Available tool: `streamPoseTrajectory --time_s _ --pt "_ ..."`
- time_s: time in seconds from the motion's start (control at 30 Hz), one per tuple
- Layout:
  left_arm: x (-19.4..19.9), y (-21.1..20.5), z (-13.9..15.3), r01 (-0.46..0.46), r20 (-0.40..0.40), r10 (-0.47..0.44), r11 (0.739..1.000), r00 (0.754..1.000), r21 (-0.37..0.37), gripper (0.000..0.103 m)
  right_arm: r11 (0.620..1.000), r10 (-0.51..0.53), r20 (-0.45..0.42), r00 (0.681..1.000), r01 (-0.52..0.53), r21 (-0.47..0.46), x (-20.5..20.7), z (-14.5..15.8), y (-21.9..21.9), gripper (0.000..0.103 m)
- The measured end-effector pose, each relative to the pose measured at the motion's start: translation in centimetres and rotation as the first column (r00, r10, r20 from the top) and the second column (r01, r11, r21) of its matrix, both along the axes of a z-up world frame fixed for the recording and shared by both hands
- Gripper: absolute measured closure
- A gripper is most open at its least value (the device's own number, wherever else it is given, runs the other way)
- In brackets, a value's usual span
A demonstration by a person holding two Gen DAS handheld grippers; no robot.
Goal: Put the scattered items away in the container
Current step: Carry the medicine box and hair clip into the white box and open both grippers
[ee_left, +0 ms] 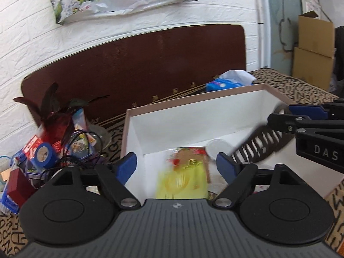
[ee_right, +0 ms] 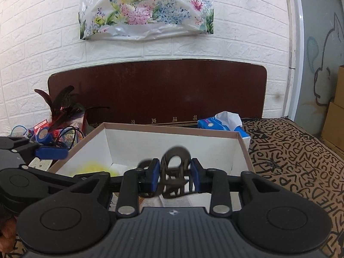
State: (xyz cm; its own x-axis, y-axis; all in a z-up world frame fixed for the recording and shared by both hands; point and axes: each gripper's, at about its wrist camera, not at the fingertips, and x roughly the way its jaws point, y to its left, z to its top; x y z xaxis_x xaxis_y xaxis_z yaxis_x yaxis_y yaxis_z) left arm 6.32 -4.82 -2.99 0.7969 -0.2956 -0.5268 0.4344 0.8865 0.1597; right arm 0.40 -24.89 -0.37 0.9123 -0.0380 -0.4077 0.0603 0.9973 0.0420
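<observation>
A white box with a brown rim (ee_left: pixel 193 102) stands on the patterned cloth; it also shows in the right wrist view (ee_right: pixel 172 128). Inside it lie a yellow packet (ee_left: pixel 182 176) and a round white lid (ee_left: pixel 217 147). My left gripper (ee_left: pixel 176 165) is open and empty over the box's near edge. My right gripper (ee_right: pixel 174 177) is shut on a dark hair claw clip (ee_right: pixel 174 172) and holds it over the box. The clip's teeth (ee_left: pixel 255 144) show in the left wrist view, with the right gripper (ee_left: pixel 301 118) at the right.
A heap of scattered items lies left of the box: blue tape roll (ee_left: pixel 44 154), red boxes (ee_left: pixel 18 186), black cable (ee_left: pixel 86 142), dark feathers (ee_left: pixel 56 105). A blue tissue pack (ee_right: pixel 223 123) sits behind the box. A brown board (ee_right: pixel 154 90) leans on the wall.
</observation>
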Motion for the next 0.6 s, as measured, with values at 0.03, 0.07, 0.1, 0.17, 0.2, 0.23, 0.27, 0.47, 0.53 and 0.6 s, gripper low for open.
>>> streamPoseTrajectory --time_s 0.03,0.07,0.1,0.17,0.2,0.23,0.27,0.47,0.53,0.6 --pt "0.1 0.1 0.0 -0.011 0.002 0.011 1.0 1.0 0.005 0.015 1.0 -0.003 0.003 1.0 0.003 0.004 0.1 0.0 0.0 0.067" --pt "0.0 0.1 0.1 -0.025 0.003 0.025 1.0 1.0 0.007 0.009 1.0 -0.003 0.003 1.0 0.003 0.009 0.2 -0.1 0.1 0.059" --pt "-0.1 0.2 0.1 -0.035 0.004 0.035 0.999 0.999 0.003 0.006 1.0 -0.002 0.004 1.0 0.002 0.014 0.2 -0.1 0.1 0.057" --pt "-0.2 0.3 0.1 -0.052 0.006 0.052 0.999 0.999 -0.005 0.002 1.0 -0.006 0.007 1.0 0.006 0.02 0.3 -0.1 0.2 0.044" --pt "-0.3 0.5 0.2 -0.055 0.007 0.055 0.998 0.998 -0.006 0.002 1.0 -0.01 0.011 1.0 0.01 0.023 0.3 -0.2 0.3 0.039" --pt "-0.4 0.6 0.1 -0.06 0.008 0.06 0.998 0.998 -0.004 0.001 0.999 -0.015 0.017 1.0 0.014 0.031 0.3 -0.2 0.4 0.032" --pt "-0.5 0.7 0.2 -0.066 0.01 0.066 0.998 0.998 -0.004 0.0 0.999 -0.015 0.025 1.0 0.014 0.043 0.2 -0.3 0.5 0.028" --pt "-1.5 3.3 0.5 -0.089 0.018 0.09 0.994 0.996 -0.06 0.0 0.996 -0.035 0.118 0.992 0.025 0.086 -0.3 -0.9 1.7 0.009" --pt "-2.3 5.3 0.6 -0.103 0.039 0.106 0.991 0.994 -0.081 0.0 0.996 -0.03 0.156 0.987 0.016 0.089 -0.2 -1.3 2.1 0.009" --pt "-3.2 7.6 0.7 -0.125 0.056 0.131 0.987 0.99 -0.098 0.0 0.997 -0.037 0.183 0.982 0.023 0.078 0.1 -1.7 2.6 0.004"
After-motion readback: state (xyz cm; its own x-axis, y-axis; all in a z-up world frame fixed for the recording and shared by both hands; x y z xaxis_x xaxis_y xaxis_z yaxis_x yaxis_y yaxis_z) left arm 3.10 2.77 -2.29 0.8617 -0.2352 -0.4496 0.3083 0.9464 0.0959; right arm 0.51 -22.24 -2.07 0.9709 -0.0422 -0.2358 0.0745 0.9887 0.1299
